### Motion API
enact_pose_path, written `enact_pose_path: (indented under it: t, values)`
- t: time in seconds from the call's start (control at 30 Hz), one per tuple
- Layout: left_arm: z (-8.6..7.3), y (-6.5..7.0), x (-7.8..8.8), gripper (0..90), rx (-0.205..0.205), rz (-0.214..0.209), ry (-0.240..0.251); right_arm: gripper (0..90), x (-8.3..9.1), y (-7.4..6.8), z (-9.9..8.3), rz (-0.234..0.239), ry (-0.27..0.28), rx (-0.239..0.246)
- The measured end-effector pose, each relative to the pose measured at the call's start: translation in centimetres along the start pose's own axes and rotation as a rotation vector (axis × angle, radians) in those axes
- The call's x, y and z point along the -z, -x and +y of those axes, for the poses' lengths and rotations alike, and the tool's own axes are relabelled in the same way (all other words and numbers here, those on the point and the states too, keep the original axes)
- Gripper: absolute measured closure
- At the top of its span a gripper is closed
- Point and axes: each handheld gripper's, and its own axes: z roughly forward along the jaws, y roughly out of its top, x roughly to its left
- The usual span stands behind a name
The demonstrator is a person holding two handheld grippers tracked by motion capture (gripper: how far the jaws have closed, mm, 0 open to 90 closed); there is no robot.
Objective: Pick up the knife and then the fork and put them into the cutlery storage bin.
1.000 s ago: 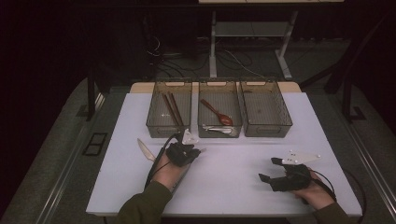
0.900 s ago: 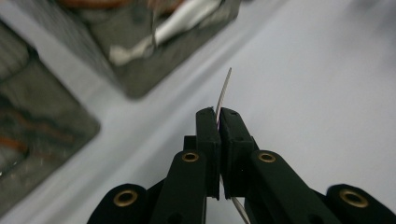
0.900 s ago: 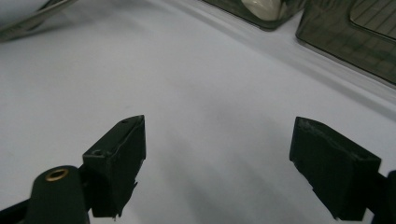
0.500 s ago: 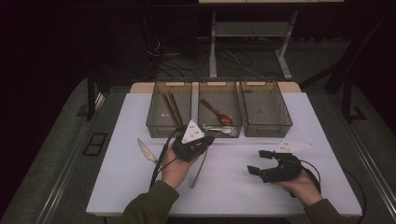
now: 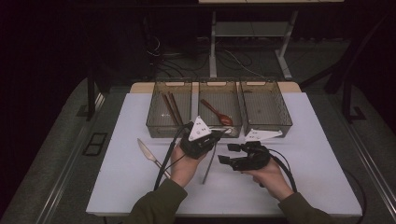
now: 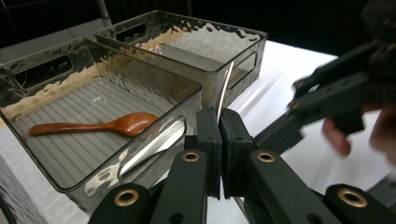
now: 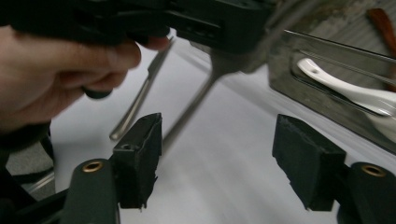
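A dark room surrounds a white worktop (image 5: pixel 322 154) that carries three clear bins along its far side. The left claw (image 6: pixel 219 128) is clamped shut on a thin metal utensil (image 5: pixel 208 164), most likely a fork or spoon. In the left gripper view its bright upper end sticks up from between the pressed pads. In the high view its long handle hangs down from this claw and slants toward the worktop on the person's side. Just beside it, to its right in the high view, the right claw (image 5: pixel 227 154) points at that hanging handle. Its jaws have just been closing, yet they stand well apart with nothing between them. The right gripper view looks across the gap at the handle and the left hand (image 5: pixel 184 163) beyond.

Just past the left claw stands the middle bin (image 5: pixel 219 88), holding a brown wooden spoon (image 6: pixel 100 127). A white ceramic spoon (image 7: pixel 345 95) lies against its near wall; whether inside or outside it I cannot tell. The left bin (image 5: pixel 156 114) holds brown chopsticks (image 5: pixel 169 108), and the right bin (image 5: pixel 280 109) stands beyond the right claw. To the left of the left claw a knife (image 5: pixel 148 153) lies flat on the worktop.
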Motion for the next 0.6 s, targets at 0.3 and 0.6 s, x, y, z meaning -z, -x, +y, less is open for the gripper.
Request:
enact_pose_path:
  t: [0.3,0.6]
  values:
    - [0.2,-0.3,0.8,87.6,0.033,0.001,0.037,56.7,-2.7,-0.5,0.6,0.041,0.010,-0.008]
    - [0.2,-0.3,1.1,87.7,0.038,0.003,0.046,79.4,-2.2,-0.4,0.8,0.048,0.016,-0.017]
